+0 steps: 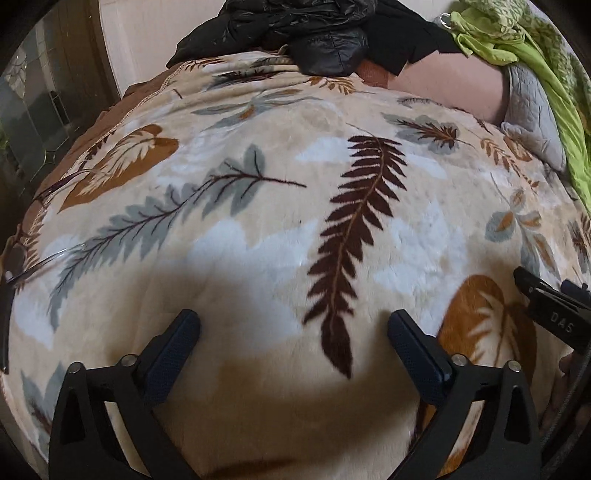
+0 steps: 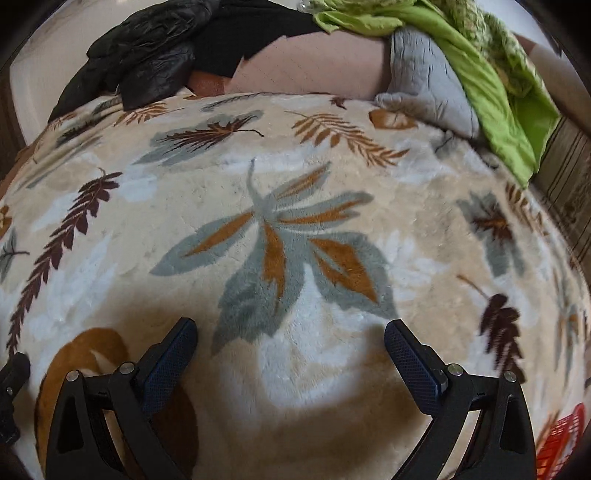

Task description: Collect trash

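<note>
My left gripper (image 1: 293,328) is open and empty, held low over a cream fleece blanket (image 1: 258,229) printed with brown, grey and ochre leaves. My right gripper (image 2: 291,338) is also open and empty over the same blanket (image 2: 207,184). Part of the right gripper (image 1: 554,314) shows at the right edge of the left wrist view. A crumpled black plastic bag (image 1: 325,33) lies at the far end of the bed; it also shows in the right wrist view (image 2: 147,59). No loose trash shows on the blanket.
A lime green cloth (image 2: 480,81) and a grey quilted pillow (image 2: 424,81) lie at the far right. A pinkish sheet (image 2: 314,70) shows beyond the blanket. A red mesh basket (image 2: 561,443) sits at the lower right edge. A glass door (image 1: 33,110) stands at left.
</note>
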The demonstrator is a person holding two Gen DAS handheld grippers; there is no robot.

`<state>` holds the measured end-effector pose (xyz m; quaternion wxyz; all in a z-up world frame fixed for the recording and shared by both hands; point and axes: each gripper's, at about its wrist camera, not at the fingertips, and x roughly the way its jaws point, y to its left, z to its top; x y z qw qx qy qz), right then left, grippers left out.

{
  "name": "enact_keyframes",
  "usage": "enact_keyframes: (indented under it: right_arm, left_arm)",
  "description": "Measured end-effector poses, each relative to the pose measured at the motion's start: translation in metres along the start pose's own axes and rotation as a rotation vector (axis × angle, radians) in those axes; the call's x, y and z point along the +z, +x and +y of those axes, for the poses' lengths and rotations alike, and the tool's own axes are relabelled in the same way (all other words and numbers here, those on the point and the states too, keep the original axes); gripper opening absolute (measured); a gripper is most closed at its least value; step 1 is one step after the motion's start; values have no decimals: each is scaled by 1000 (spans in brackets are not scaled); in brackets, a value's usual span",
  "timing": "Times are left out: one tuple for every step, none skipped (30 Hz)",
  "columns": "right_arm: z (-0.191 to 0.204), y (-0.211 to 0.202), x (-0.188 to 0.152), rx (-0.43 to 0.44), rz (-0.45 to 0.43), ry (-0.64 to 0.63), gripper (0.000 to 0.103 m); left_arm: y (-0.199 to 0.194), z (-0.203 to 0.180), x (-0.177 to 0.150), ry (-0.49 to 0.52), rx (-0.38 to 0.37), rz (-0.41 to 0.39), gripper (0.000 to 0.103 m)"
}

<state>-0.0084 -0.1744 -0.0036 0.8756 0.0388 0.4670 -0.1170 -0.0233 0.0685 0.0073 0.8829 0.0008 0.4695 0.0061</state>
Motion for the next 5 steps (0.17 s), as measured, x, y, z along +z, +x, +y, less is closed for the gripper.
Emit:
enact_keyframes:
  right_arm:
    - [-1,0,-1,7,3,17,102]
    - [-3,-1,-3,13,-6,32,102]
    - [-2,-2,-6,15,-22,29,103]
    - [-1,-1,-7,18,-30,27,103]
    - [-2,0,-7,22,-29,31,103]
  left_arm:
    - [2,1,1,3,0,-10,103]
    - [2,1,2,5,-1,-20,103]
    - [4,0,4,5,-2,-24,103]
    - [6,0,6,3,0,-21,103]
    - [9,0,8,3,1,-20,103]
